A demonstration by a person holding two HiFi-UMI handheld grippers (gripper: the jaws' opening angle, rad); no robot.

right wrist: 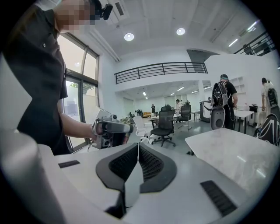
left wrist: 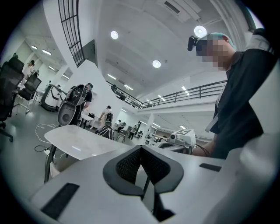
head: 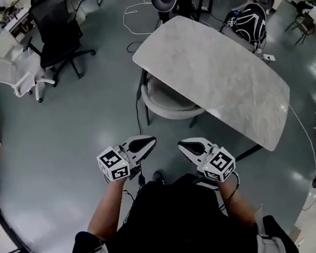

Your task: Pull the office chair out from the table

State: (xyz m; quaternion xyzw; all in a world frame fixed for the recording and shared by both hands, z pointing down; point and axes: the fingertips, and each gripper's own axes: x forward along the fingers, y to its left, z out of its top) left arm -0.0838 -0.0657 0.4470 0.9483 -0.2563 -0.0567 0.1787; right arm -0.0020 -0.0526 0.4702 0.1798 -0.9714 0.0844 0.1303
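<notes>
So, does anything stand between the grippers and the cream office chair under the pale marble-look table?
Nothing visible does. Only bare grey floor separates the left gripper and right gripper, both shut and empty, from the cream office chair tucked under the pale marble-look table. A thin dark cable runs beside the chair.

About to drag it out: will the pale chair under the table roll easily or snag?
The chair looks light, a thin pale shell, so it probably moves easily. Its base is hidden under the table, so wheels are unconfirmed. A dark cable beside it might snag.
</notes>
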